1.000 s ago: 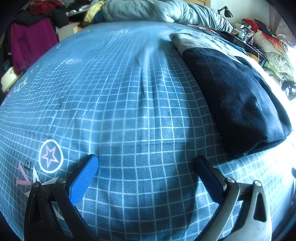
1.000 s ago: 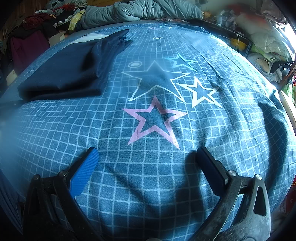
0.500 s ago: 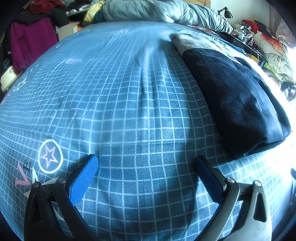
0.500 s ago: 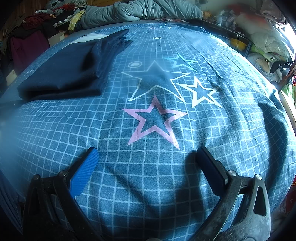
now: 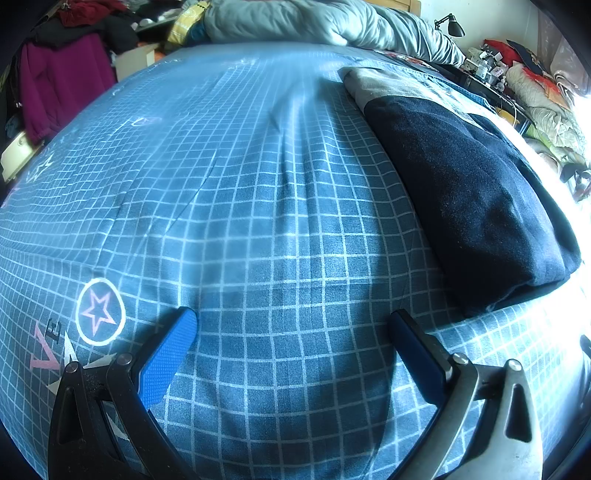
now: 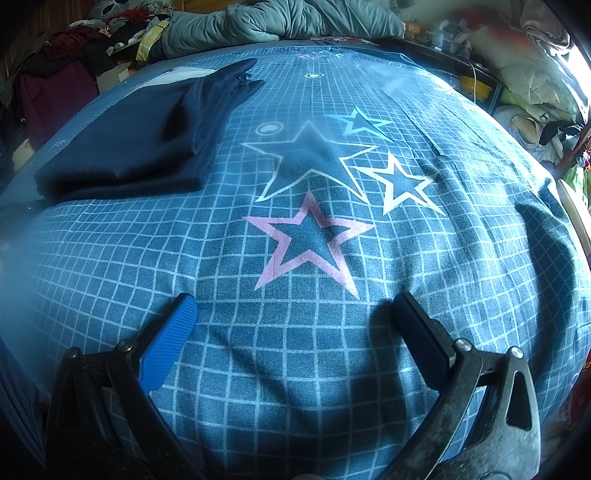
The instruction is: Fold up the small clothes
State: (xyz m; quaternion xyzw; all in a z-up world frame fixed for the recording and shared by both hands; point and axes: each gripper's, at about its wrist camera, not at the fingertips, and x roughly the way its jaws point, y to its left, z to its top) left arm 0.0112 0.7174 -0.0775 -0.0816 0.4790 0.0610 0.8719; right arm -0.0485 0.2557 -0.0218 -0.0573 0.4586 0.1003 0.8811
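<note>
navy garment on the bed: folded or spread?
Folded: the navy garment lies as a compact stack with a thick doubled near edge; neither gripper touches it.

L gripper (image 5: 291,328) spread wide, empty | over grid sheet (image 5: 258,184) | folded navy garment (image 5: 469,192) at R

Cluttered bedroom (bed (image 5: 258,221), duvet (image 5: 314,22))

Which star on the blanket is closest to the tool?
The pink star on the blanket. It sits just ahead of the right tool; the big dark star, white star and teal star lie farther away.
</note>
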